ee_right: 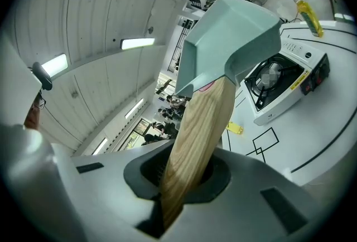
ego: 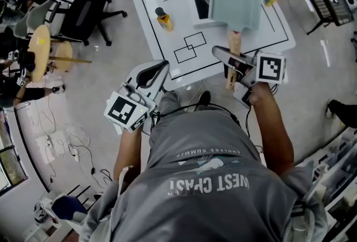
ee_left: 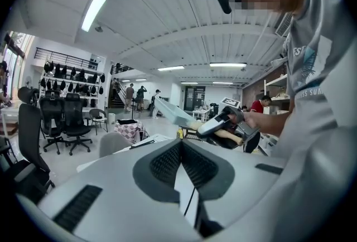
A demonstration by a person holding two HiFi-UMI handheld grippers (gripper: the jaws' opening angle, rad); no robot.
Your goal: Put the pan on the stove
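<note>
Fingers of right gripper (ee_right: pixel 181 174) clamped on wooden handle (ee_right: pixel 198 129) of pan (ee_right: pixel 234 34); left gripper (ee_left: pixel 181 165) fingers together, empty. Level pan, then lower it centred onto stove (ee_right: pixel 279 82).

Long ceiling lights (ee_left: pixel 93 10) give bright, even light with only soft shadows. The white table (ego: pixel 181 9) comes out pale and a little washed in the head view, and a window (ee_left: pixel 10 48) at the left gripper view's edge glares. Both gripper views bend straight lines strongly and go black at the corners. The pan (ee_right: pixel 231 29) is sharp, though its handle (ee_right: pixel 192 140) softens close to the lens.
</note>
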